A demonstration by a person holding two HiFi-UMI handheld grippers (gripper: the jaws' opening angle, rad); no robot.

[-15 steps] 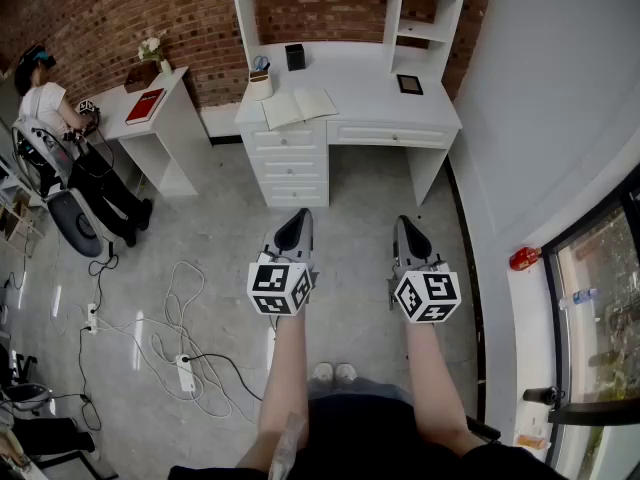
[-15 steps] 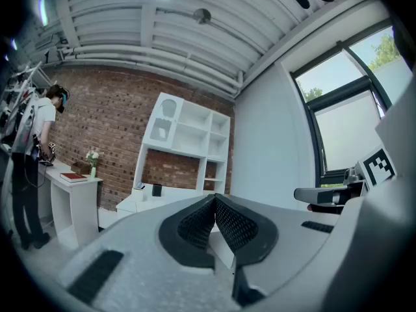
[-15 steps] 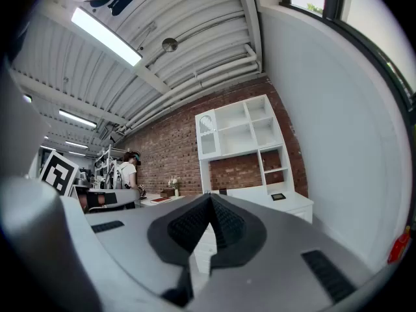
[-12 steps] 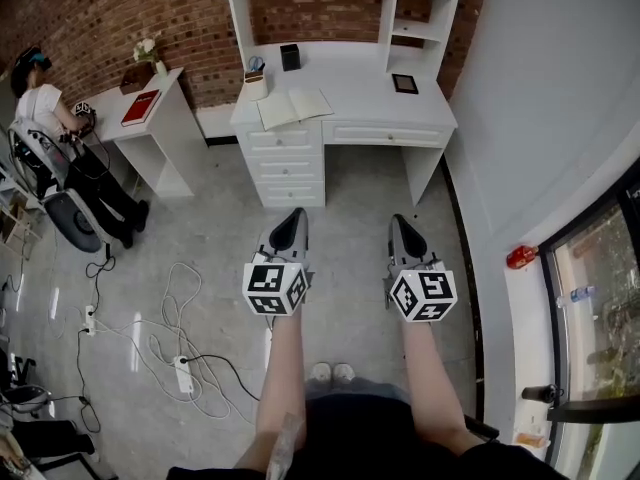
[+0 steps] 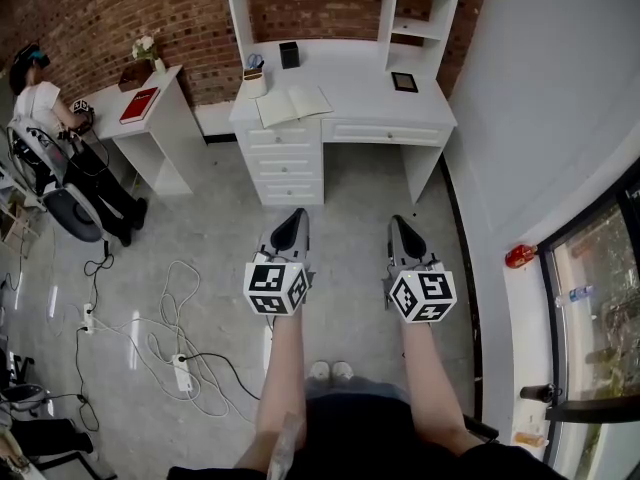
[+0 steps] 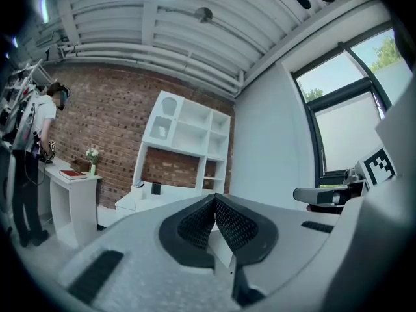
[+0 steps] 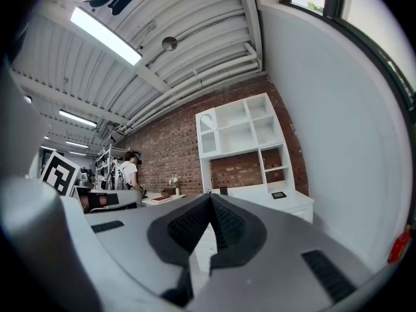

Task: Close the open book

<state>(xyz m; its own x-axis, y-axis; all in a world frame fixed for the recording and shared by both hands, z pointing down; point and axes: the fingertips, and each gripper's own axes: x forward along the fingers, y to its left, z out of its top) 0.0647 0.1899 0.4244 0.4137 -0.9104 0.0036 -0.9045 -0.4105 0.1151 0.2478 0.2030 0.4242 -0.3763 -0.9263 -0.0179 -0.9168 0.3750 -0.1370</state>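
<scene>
1. Closest to me, my shoes [image 5: 332, 372] stand together on the grey floor [image 5: 350, 203], seen between my two forearms.
2. My left gripper [image 5: 293, 223] sits level and points toward the desk. Its own view shows the jaws clenched, the ribbed pads meeting at the tips with nothing between them.
3. My right gripper [image 5: 405, 233] sits level beside it, well apart from the left one. Its jaws are likewise pressed together and empty.
4. On the floor to my left, white cables [image 5: 185, 308] loop loosely around a power strip [image 5: 185, 373].
5. Farther on stands the white desk [image 5: 380, 98], well apart from both grippers. A stack of drawers [image 5: 285, 163] fills its left side, and the right side is open underneath.
6. The open book [image 5: 293, 105] lies flat on the desktop above the drawer stack, pages up. Neither gripper touches it.
7. Just beside the book's back left corner is a cup [image 5: 254, 80] holding something blue. A black box [image 5: 289, 55] stands farther back, and a small dark frame [image 5: 405, 82] lies near the desk's right end.
8. A white shelf unit [image 5: 395, 13] rises from the back of the desk against the brick wall [image 5: 100, 8].
9. Far to the left, a white side table [image 5: 165, 128] carries a red book [image 5: 140, 105] and flowers [image 5: 147, 46]. A person [image 5: 45, 103] stands at its far end.
</scene>
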